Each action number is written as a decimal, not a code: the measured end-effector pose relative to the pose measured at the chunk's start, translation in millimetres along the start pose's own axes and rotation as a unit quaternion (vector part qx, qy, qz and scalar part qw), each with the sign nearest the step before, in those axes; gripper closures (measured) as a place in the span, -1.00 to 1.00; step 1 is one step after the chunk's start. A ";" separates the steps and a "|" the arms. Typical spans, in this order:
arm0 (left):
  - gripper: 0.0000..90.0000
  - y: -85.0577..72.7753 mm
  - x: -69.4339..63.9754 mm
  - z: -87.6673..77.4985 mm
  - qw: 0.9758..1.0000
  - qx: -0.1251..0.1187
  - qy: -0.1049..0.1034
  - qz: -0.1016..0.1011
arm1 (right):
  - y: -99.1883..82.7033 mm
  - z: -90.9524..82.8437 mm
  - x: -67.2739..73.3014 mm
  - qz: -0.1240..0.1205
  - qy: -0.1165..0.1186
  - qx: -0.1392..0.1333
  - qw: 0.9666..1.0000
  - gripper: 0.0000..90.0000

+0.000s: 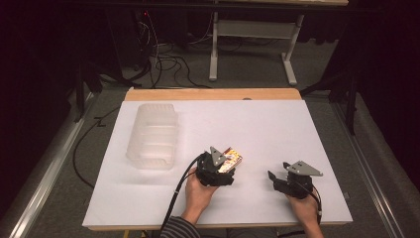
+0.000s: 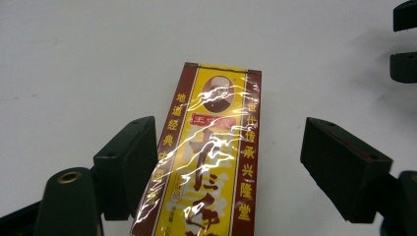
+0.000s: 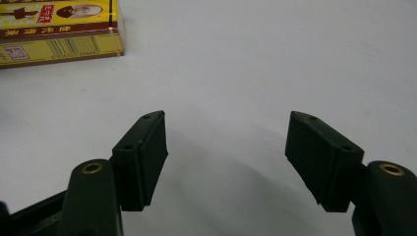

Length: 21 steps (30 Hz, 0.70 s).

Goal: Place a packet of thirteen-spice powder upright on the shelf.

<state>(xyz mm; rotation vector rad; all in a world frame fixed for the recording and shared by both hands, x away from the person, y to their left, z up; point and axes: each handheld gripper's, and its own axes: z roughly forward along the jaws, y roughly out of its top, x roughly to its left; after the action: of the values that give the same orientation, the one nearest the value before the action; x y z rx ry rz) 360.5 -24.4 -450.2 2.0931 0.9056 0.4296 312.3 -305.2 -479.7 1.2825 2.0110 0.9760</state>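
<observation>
A long yellow and dark red box (image 2: 211, 157) wrapped in shiny film lies flat on the white table (image 1: 277, 129). My left gripper (image 2: 228, 142) is open and straddles the box's near end. Its left jaw is at the box's edge and its right jaw stands well clear of it. In the high view the box (image 1: 234, 157) pokes out past the left gripper (image 1: 228, 167) near the table's middle front. My right gripper (image 3: 226, 142) is open over bare table with nothing between its jaws, and the box (image 3: 59, 29) shows at the upper left. In the high view the right gripper (image 1: 272, 179) sits to the right of the box.
A clear plastic container (image 1: 152, 136) stands on the left part of the table. The table's wooden far edge (image 1: 213, 94) borders the floor, where cables and a desk frame (image 1: 252, 44) stand. The right gripper's jaws (image 2: 405, 39) show at the top right of the left gripper view.
</observation>
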 end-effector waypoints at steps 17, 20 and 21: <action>-0.51 22.0 1.3 25.6 0.998 0.045 0.002 0.033 | 0.0 0.2 -0.7 0.000 0.001 -0.001 1.000 -0.28; -0.51 25.9 3.7 30.7 0.998 0.055 0.004 0.030 | 0.1 0.1 -0.7 -0.001 0.000 0.000 1.000 -0.28; -0.52 28.8 5.0 34.6 0.998 0.061 0.001 0.028 | 0.0 0.2 -0.8 0.000 0.001 -0.001 1.000 -0.28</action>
<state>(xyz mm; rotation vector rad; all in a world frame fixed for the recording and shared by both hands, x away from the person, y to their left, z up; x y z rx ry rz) 396.7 -51.6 -449.3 2.2342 0.8962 0.4154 312.7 -305.8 -479.8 1.2808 2.0122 0.9790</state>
